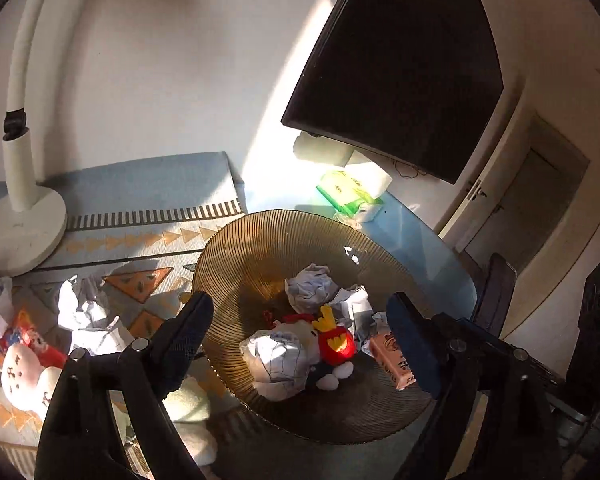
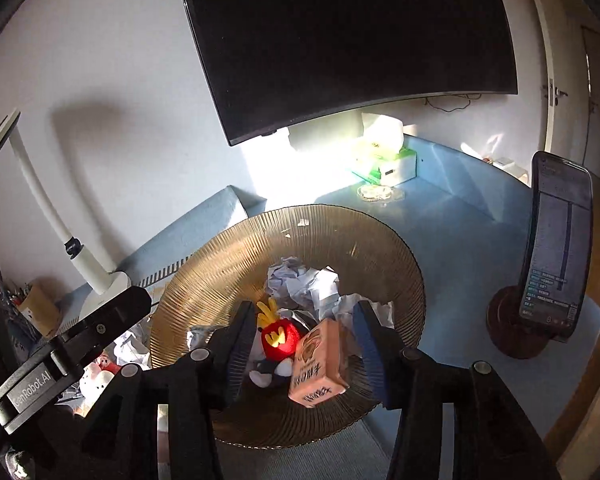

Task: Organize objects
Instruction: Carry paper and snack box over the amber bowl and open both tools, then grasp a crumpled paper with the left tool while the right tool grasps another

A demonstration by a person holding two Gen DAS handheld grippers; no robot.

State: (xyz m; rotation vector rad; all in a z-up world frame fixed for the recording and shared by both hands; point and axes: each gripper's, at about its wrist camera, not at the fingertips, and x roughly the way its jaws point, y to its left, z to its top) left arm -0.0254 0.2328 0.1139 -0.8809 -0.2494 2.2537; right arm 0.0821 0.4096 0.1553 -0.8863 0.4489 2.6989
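Note:
An amber ribbed glass bowl (image 1: 228, 248) (image 2: 380, 248) sits on a blue table. In it lie crumpled paper balls (image 1: 312, 288) (image 2: 296, 280), a red fries plush toy (image 1: 336, 340) (image 2: 278, 336) and a pink carton (image 1: 392, 360) (image 2: 318, 364). My left gripper (image 1: 300, 332) hovers over the bowl's near side, jaws wide open and holding nothing. My right gripper (image 2: 306, 344) is also above the bowl. The plush and the carton lie below, between its fingers, and the pads do not press on either. The left gripper's body shows at the lower left of the right wrist view.
Left of the bowl, a patterned mat (image 1: 140, 236) carries a white lamp base (image 1: 24, 232), loose paper balls (image 1: 80, 308) and a white plush bunny (image 1: 24, 376). A green tissue box (image 1: 348, 192) and a dark monitor (image 1: 400, 60) stand behind. A phone on a stand (image 2: 556, 248) is at the right.

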